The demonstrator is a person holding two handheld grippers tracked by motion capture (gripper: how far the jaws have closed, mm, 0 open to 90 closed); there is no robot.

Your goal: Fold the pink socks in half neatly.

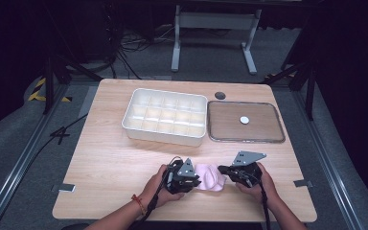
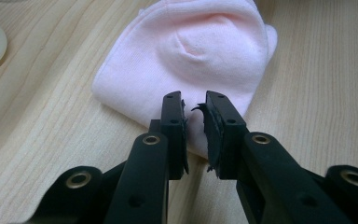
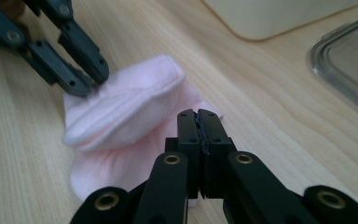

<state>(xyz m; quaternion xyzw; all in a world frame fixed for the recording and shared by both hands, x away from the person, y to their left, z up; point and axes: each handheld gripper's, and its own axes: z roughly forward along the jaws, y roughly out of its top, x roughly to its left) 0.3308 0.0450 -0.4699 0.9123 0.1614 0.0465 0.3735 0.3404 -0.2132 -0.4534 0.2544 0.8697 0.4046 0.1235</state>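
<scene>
A pink sock [image 1: 210,177] is lying on the desk [image 1: 105,163] in the lower middle of the high view, between the two hands, and it is being folded. The right tongs [image 3: 199,122] are sitting fully closed at the bottom centre of the right gripper view, apparently pinching the near edge of the sock, though the cloth between the pads is not clearly visible. The left tongs [image 2: 195,125] are standing narrow with a small gap left, their tips over the near edge of the sock in the left gripper view. In the right gripper view they are touching the raised fold at upper left, but whether they are gripping it cannot be told.

Judging by the doubled-over flap, the fold is partly made. The next move is likely calling for one hand to pin the sock while the other carries the flap across and presses it flat. The white compartment box [image 1: 165,116] and the clear lid [image 1: 246,122] are waiting in the upper middle of the high view, well apart from the sock.
</scene>
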